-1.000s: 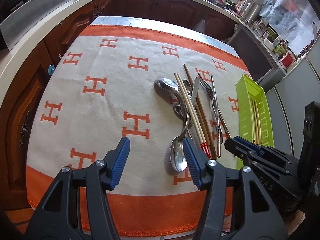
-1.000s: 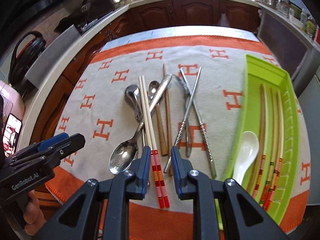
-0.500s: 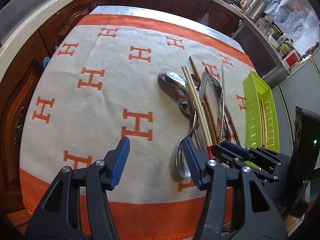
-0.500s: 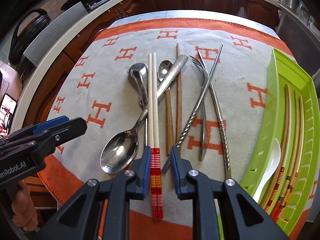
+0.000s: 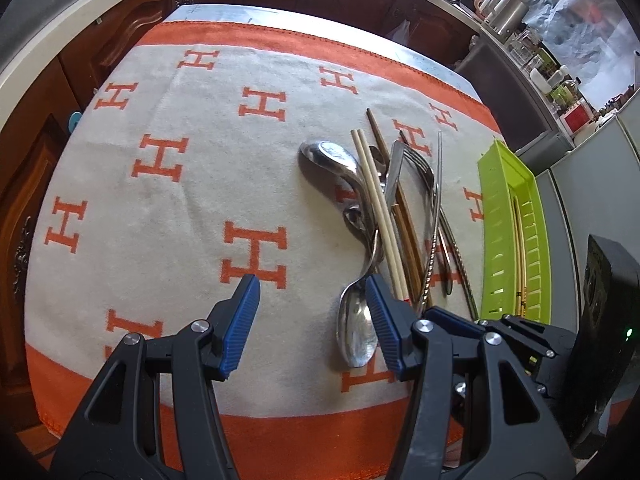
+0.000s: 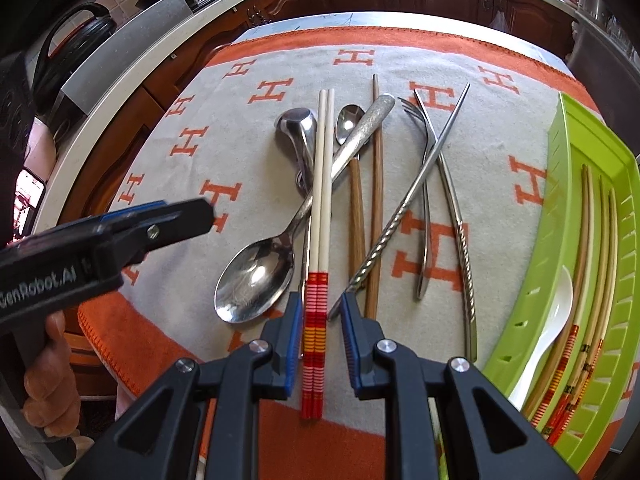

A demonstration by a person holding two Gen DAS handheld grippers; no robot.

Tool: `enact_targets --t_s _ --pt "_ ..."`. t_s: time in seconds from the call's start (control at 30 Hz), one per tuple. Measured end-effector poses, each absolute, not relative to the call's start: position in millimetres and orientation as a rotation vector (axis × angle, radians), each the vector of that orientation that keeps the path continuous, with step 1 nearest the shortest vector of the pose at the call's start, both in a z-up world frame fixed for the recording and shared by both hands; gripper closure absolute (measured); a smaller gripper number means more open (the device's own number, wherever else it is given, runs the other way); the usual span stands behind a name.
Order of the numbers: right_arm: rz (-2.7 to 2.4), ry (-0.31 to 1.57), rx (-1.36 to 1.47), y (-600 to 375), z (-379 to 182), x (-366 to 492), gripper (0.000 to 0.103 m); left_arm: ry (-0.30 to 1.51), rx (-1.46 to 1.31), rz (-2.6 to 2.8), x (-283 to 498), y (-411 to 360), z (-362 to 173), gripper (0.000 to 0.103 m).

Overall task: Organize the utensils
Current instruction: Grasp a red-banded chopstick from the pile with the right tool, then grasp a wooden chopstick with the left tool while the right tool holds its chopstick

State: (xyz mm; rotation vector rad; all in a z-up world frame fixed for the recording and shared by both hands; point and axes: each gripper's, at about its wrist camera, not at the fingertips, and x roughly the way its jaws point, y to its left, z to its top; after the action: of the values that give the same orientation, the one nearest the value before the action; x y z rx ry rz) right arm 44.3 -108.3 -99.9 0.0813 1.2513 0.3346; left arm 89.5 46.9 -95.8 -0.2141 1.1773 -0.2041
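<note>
A pile of utensils lies on the orange-and-cream cloth. A pair of cream chopsticks with red-banded ends [image 6: 322,208] lies straight ahead of my right gripper [image 6: 320,308]. Its jaws are open and straddle the red ends, a gap on each side. A large metal spoon [image 6: 256,276] lies just left, brown chopsticks [image 6: 374,200], a fork [image 6: 426,184] and twisted metal chopsticks [image 6: 460,232] right. The green tray [image 6: 560,216] holds chopsticks and a white spoon [image 6: 552,320]. My left gripper [image 5: 314,304] is open and empty, left of the large spoon [image 5: 356,328].
The cloth [image 5: 160,208] covers a small table [image 5: 224,12] with dark wooden cabinets around it. The green tray [image 5: 508,208] sits at the cloth's right edge. My left gripper [image 6: 132,224] also shows at the left of the right wrist view.
My right gripper has moved forward and down, so the red chopstick ends now sit between its open jaws. My left gripper has drifted forward over the cloth.
</note>
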Motion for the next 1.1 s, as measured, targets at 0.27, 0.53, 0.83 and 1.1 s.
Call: enact_targets --t_s 0.27,0.53,0.83,1.1 --pt "0.353 1.304 0.154 -118 -112 39 0.084 1.249 -0.275 -0.259 117 23 -114 0.052" --pt "0.397 1.268 0.165 -118 -108 34 0.098 1.257 -0.282 -0.253 118 19 -119 0.056" --pt "0.413 1.213 0.208 -132 -90 25 0.098 1.257 -0.305 -0.247 113 26 -116 0.056" --pt "0.387 1.158 0.280 -156 -72 21 0.098 1.247 -0.281 -0.256 105 22 -110 0.056"
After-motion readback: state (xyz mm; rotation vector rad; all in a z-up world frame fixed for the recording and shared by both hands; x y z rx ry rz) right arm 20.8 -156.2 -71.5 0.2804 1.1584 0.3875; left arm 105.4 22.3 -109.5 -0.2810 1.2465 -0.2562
